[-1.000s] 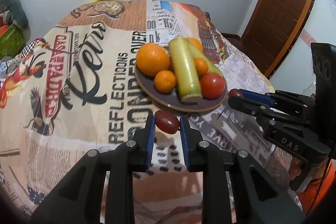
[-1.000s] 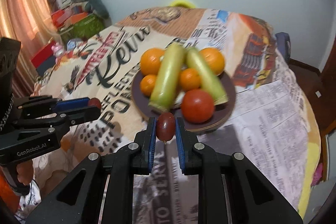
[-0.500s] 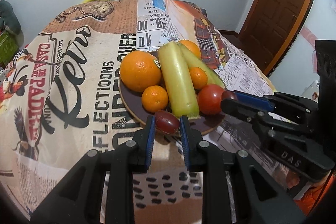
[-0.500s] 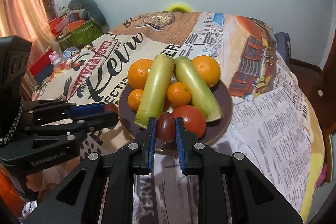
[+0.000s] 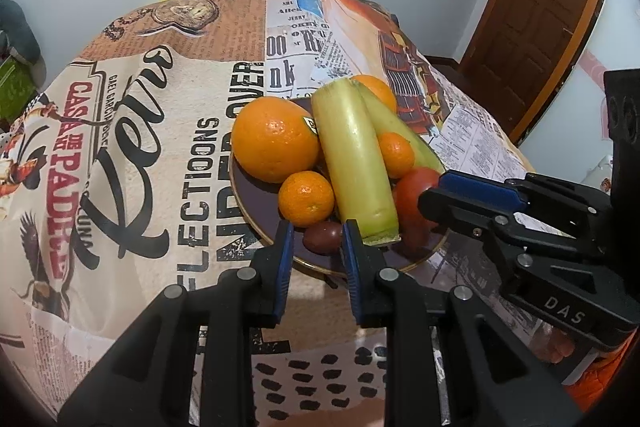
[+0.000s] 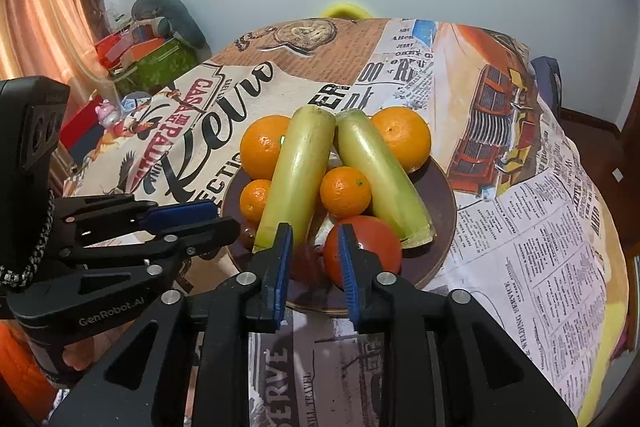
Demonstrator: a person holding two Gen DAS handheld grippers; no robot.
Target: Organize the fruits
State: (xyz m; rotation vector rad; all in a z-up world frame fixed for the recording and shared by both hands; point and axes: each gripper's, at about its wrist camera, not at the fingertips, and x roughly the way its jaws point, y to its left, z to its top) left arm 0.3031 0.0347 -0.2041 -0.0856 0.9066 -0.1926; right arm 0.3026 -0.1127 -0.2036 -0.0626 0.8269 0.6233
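Observation:
A dark plate (image 5: 256, 203) (image 6: 442, 195) on the printed tablecloth holds oranges (image 5: 276, 139), two pale green stalks (image 5: 354, 163) (image 6: 298, 175) and a red tomato (image 6: 366, 251) (image 5: 412, 193). My left gripper (image 5: 317, 241) is open over the plate's near rim; a dark red grape (image 5: 322, 237) lies on the plate between its fingers, untouched by the pads. My right gripper (image 6: 313, 253) is open too; its blurred dark red grape (image 6: 306, 263) sits on the plate between the fingers, beside the tomato. Each gripper shows in the other's view.
The round table's tablecloth (image 5: 160, 155) falls away at the edges. A brown door (image 5: 536, 7) stands at the right. Cushions and boxes (image 6: 152, 47) lie at the left. A chair back (image 6: 546, 75) sits behind the table.
Both grippers moved forward over the plate and opened. Each grape, held a moment ago, now rests on the plate between the parted fingers.

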